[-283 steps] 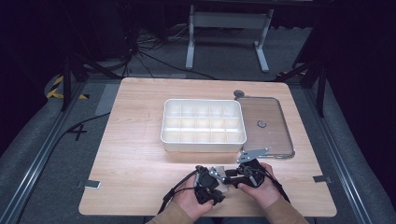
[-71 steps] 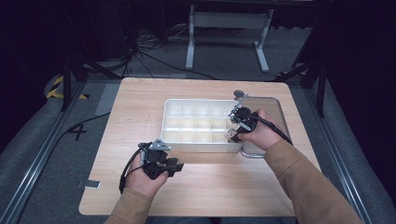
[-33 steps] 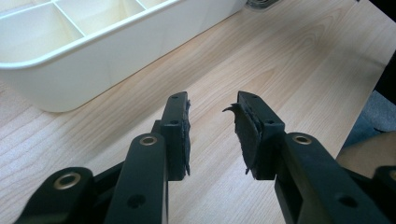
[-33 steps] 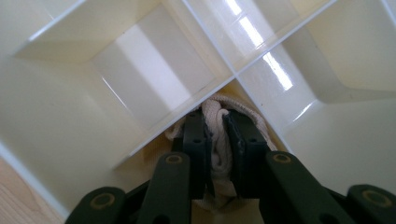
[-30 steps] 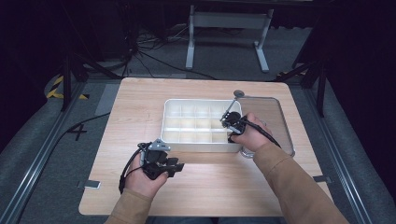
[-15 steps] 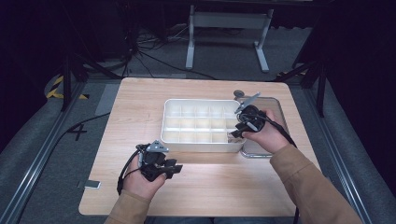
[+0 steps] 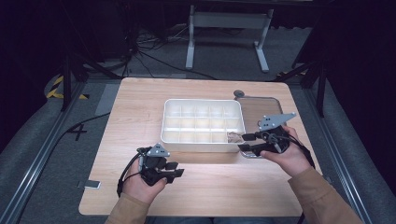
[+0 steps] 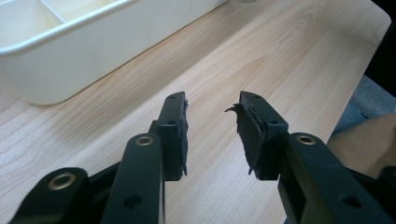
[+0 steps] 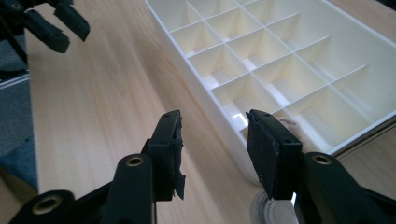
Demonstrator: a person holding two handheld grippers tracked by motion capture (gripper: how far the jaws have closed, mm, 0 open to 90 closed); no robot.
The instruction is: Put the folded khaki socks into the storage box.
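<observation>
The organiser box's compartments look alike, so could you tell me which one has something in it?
The compartment at the near right corner of the white organiser box, closest to the right gripper. It holds a small brownish item; the others look bare.

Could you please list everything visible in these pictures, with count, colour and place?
Table: one, light wood, centre.
Compartment box: one, white, mid-table, many small cells.
Small item: one, pale brownish, in the box's near right cell; too small to identify.
Tray: one, clear with a metallic-looking rim, right of the box.
Round piece: one, grey, at the tray's far left corner.
Tape strip: one, grey, near left table edge.
Floor stand: one, white, beyond the table.
Left tool: black, open, near the front edge.
Right tool: black, open, at the box's near right corner.
</observation>
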